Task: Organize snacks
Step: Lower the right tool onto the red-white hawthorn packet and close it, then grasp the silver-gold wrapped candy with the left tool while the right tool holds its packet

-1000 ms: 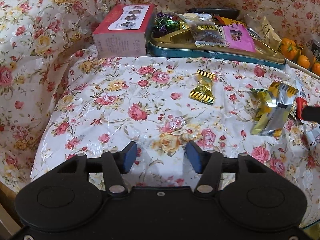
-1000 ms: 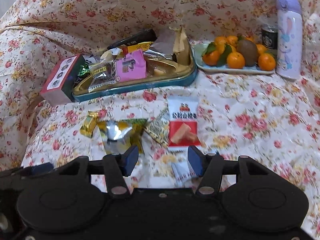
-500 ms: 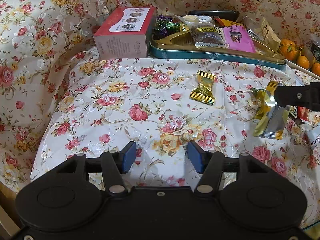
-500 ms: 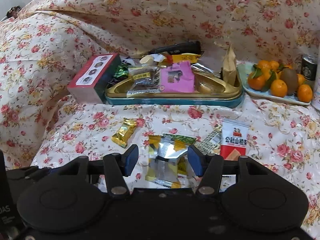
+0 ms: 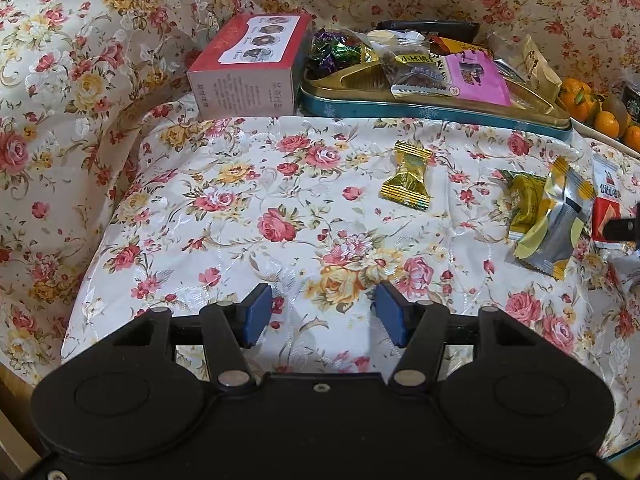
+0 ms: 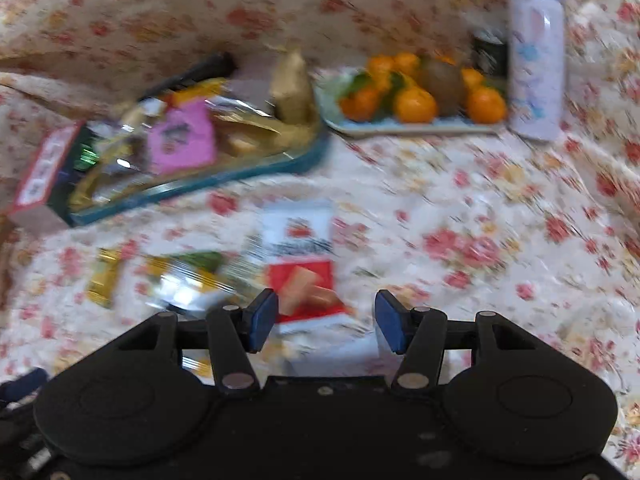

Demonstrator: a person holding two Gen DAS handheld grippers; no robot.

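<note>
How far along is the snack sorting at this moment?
Partly done: the tin tray already holds several packets, including a pink one. Nothing is in hand; the left gripper and right gripper are both open and empty. Left on the cloth: gold candy, silver-yellow packet, red-white packet.

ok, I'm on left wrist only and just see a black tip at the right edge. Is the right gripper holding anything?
Observer: No. The right gripper is open and grips nothing, though its view is blurred.
Operator: What's in front of it?
Observer: The red-and-white packet lies flat, its near end showing between the open fingers. I can't tell if they touch it.
Operator: Anything past the fruit?
Observer: A tall lilac bottle stands upright, right of the fruit plate.
</note>
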